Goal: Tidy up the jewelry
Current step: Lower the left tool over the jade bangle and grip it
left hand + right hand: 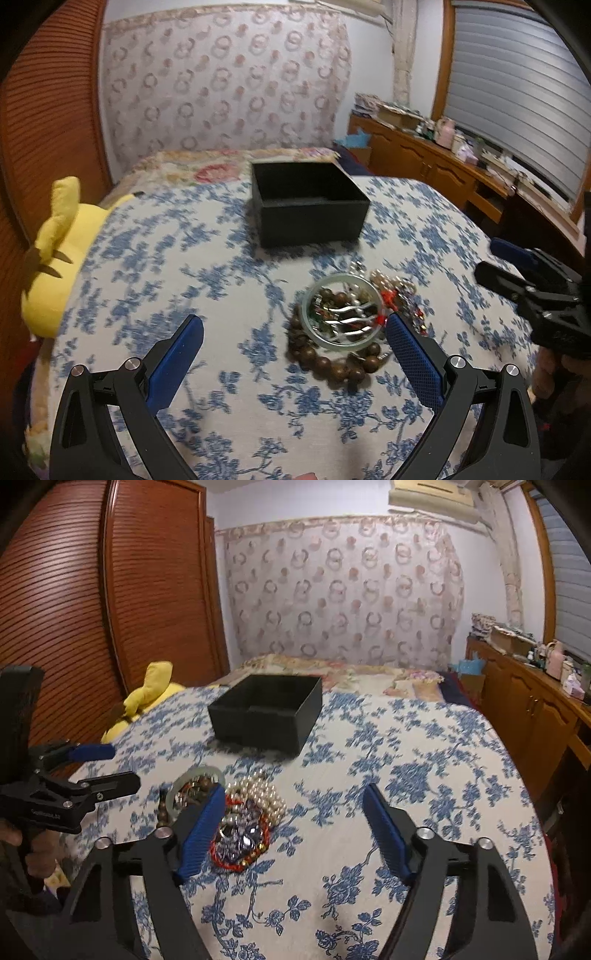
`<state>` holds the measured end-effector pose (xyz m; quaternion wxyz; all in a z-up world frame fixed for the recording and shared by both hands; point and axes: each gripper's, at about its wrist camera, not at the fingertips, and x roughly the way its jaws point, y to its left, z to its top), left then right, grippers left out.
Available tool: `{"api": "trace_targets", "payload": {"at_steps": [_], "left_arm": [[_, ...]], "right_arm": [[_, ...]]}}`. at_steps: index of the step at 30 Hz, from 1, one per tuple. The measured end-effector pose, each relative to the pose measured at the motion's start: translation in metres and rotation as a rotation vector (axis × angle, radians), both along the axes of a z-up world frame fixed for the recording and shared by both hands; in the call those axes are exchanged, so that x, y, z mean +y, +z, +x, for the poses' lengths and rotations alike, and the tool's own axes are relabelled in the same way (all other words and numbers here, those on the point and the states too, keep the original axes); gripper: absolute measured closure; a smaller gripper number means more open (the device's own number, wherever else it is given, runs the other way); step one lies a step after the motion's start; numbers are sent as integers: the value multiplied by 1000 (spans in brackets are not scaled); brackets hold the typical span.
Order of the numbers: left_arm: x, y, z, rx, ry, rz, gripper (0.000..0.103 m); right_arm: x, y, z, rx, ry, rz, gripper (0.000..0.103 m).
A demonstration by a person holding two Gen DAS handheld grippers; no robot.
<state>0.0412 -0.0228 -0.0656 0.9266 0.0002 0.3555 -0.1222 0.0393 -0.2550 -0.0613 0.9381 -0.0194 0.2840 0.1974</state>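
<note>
Both grippers hover low over the bed (pixel 221 288), jaws spread wide and holding nothing. Left gripper (pixel 295 332) sits with its right finger just beside the jewelry pile (pixel 347 321): a pale green bangle (pixel 341 314) lying on brown wooden beads (pixel 332 365), pearls (pixel 264 794) and red cord tangled alongside. Right gripper (pixel 295 808) has its left finger over the pile's near edge; bare floral cover lies between its fingers. Beyond the pile, apart from it, stands the open black box (pixel 308 205), mid-bed, with bare cover on all sides. Yellow plush toy (pixel 55 251) lies at the bed's left edge. Wooden cabinets (pixel 528 709) run along the right.
</note>
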Motion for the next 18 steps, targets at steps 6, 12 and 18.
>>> {"api": "trace_targets", "payload": {"at_steps": [6, 12, 18], "left_arm": [[-13, -10, 18, 64, -72, -12, 8], [-25, -18, 34, 115, -133, -26, 8], [-32, -28, 49, 168, -157, -39, 16]], "right_arm": [[-1, -15, 5, 47, 14, -18, 35], [-2, -21, 7, 70, 26, -38, 35], [-6, -22, 10, 81, 22, -36, 35]]}}
